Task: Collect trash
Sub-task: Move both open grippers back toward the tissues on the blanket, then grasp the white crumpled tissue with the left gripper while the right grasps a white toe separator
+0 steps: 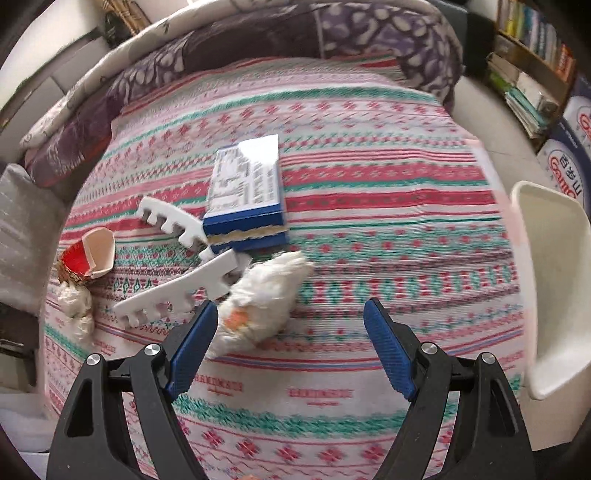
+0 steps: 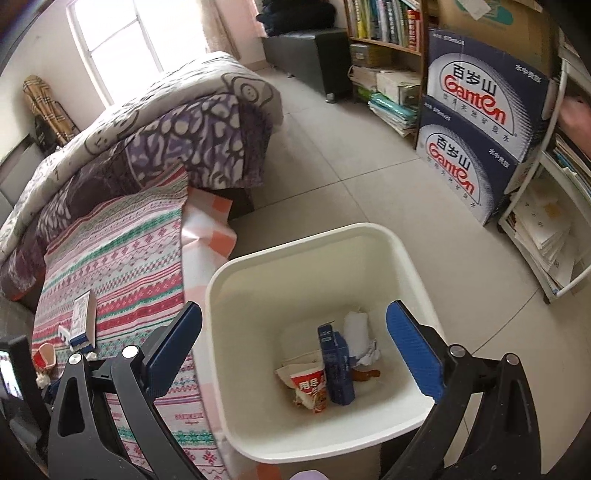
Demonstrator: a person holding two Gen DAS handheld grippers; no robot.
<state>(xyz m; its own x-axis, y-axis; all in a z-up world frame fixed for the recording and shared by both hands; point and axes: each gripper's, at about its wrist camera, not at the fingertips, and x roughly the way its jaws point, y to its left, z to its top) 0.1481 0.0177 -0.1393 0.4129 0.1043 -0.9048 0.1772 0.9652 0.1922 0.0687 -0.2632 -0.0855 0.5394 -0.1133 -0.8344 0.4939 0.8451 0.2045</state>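
Note:
On the patterned bed cover lie a crumpled white wrapper (image 1: 264, 299), a blue and white box (image 1: 245, 192), two white foam strips (image 1: 177, 291), a red and cream paper cup (image 1: 90, 256) and a small white wad (image 1: 75, 304). My left gripper (image 1: 291, 321) hovers open just above the cover, its left pad beside the wrapper, nothing between the fingers. My right gripper (image 2: 293, 328) stands open over the white bin (image 2: 417, 266), which holds a blue box (image 2: 336, 369), a noodle cup (image 2: 310, 387) and a white wad (image 2: 356, 330).
The bin (image 1: 546, 288) stands at the bed's right edge. Folded purple and grey quilts (image 1: 258, 40) lie at the bed's far end. Blue water cartons (image 2: 476, 122), bookshelves (image 2: 384, 22) and a white rack (image 2: 554, 206) line the tiled floor on the right.

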